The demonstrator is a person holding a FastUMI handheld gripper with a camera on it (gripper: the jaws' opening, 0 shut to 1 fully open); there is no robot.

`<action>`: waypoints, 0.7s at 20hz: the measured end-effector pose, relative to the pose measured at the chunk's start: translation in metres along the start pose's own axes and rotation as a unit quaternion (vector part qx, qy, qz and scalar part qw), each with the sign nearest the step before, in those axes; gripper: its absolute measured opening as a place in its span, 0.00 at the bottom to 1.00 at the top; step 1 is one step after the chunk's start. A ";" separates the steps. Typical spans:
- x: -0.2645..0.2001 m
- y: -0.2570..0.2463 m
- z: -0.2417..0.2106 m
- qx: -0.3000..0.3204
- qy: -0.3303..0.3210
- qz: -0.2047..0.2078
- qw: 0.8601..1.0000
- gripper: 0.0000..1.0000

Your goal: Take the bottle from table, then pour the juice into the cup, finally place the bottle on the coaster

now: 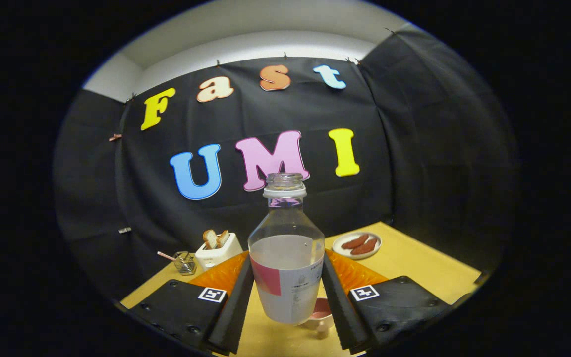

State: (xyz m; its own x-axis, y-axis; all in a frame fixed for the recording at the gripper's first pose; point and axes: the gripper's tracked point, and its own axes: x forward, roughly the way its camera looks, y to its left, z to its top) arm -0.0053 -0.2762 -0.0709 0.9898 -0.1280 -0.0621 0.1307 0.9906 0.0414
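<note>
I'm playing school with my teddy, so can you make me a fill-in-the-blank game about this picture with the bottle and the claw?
1. The bottle sits between the two fingers of the ____.
2. The bottle has no ____ on its top, so its mouth is open.
3. Slices of ____ stick up from the white toaster beyond the fingers.
4. Behind the bottle lies an ____ mat on the table.

Missing words: claw; cap; bread; orange

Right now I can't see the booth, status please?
Hand-held gripper shut on bottle, upright, uncapped, part full. Cup just behind it. Nothing in the way.
</note>
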 end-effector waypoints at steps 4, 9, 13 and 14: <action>0.004 -0.038 0.049 -0.062 -0.054 -0.036 0.996 0.75; 0.000 -0.088 0.066 -0.125 -0.087 -0.057 0.987 0.75; 0.003 -0.061 0.066 -0.102 -0.096 -0.031 0.990 0.75; 0.009 -0.048 0.067 -0.095 -0.102 -0.028 0.990 0.75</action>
State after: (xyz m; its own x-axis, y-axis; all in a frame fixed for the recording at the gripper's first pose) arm 0.0007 -0.3285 -0.0063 0.9743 -0.1720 0.1451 0.1929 0.9704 -0.1451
